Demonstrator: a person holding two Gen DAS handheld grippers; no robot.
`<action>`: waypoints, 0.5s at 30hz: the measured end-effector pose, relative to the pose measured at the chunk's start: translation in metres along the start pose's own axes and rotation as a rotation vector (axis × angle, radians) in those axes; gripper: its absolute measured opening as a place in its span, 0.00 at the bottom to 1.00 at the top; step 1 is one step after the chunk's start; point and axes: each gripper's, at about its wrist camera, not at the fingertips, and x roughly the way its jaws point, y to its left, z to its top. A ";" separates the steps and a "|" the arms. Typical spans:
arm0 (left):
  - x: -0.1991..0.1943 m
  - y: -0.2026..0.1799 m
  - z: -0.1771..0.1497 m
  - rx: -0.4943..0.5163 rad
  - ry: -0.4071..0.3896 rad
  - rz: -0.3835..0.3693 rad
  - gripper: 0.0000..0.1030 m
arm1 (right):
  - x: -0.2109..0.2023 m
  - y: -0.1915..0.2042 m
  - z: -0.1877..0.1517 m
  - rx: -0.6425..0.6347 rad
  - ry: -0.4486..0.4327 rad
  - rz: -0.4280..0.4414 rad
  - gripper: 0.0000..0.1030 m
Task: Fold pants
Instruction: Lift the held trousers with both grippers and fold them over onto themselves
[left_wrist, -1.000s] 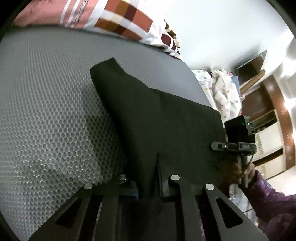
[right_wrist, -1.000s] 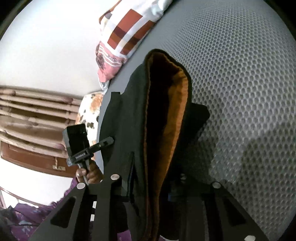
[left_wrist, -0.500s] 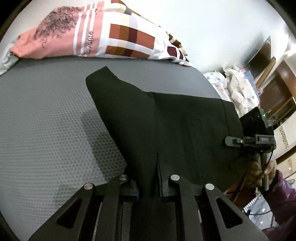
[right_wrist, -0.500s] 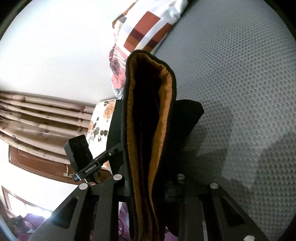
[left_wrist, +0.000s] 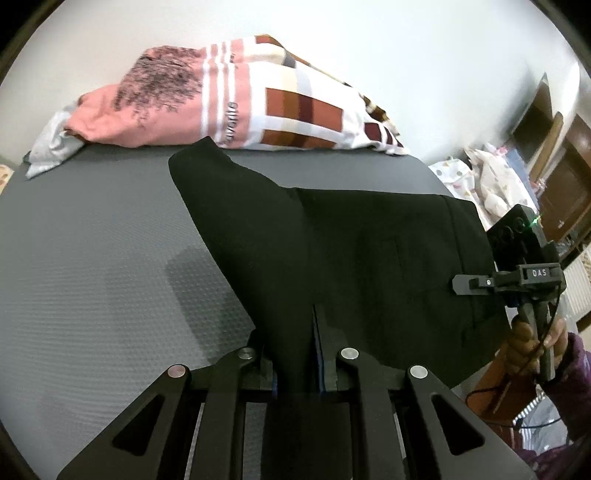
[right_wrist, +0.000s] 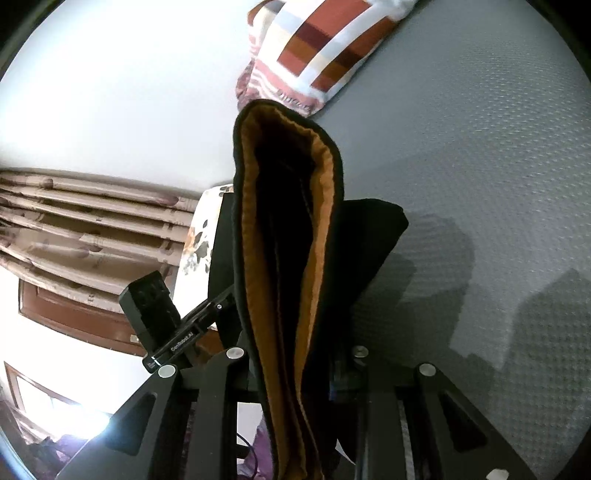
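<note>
The black pants hang stretched between my two grippers above the grey textured bed surface. My left gripper is shut on one edge of the fabric. My right gripper is shut on the waistband end, where the orange-brown lining faces its camera. The far corner of the pants reaches toward the pillow. The right gripper also shows in the left wrist view, at the pants' right edge. The left gripper's body shows in the right wrist view, left of the pants.
A pink, white and brown checked pillow lies at the bed's far end, against a white wall. Patterned bedding and wooden furniture stand beyond the bed's right edge. Curtains show in the right wrist view.
Both grippers have lifted the pants higher off the bed and tilted up. More of the pillow and wall shows. The grips have not changed.
</note>
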 end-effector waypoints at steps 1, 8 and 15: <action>-0.003 0.005 0.001 -0.004 -0.007 0.008 0.13 | 0.001 0.006 -0.001 -0.001 0.004 0.005 0.21; -0.022 0.034 0.004 -0.028 -0.043 0.059 0.13 | 0.038 0.027 0.009 -0.013 0.036 0.028 0.21; -0.036 0.073 0.013 -0.069 -0.084 0.107 0.13 | 0.080 0.045 0.025 -0.021 0.067 0.060 0.21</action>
